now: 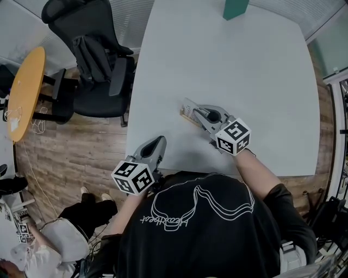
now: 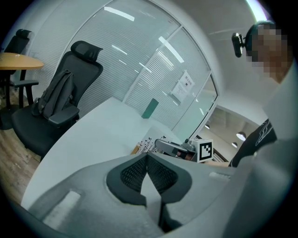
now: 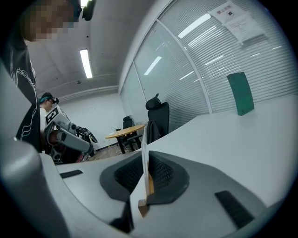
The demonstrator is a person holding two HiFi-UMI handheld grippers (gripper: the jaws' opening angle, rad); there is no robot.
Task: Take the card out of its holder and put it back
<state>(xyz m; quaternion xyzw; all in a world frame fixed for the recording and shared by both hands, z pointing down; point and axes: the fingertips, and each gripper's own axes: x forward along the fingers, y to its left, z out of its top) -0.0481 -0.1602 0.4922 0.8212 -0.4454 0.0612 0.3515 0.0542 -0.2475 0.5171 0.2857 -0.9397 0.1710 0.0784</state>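
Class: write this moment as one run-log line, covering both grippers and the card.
left gripper: shut, empty | right gripper: shut on card | stage: card gripped

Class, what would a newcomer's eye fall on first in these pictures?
The right claw, shut on a thin white card held edge-on over the big white table. Next, the left claw, shut and empty at the table's near edge, and a green block at the far edge.

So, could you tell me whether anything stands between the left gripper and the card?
Nothing visible does: only bare table lies between the left gripper and the card, which the right gripper clamps.
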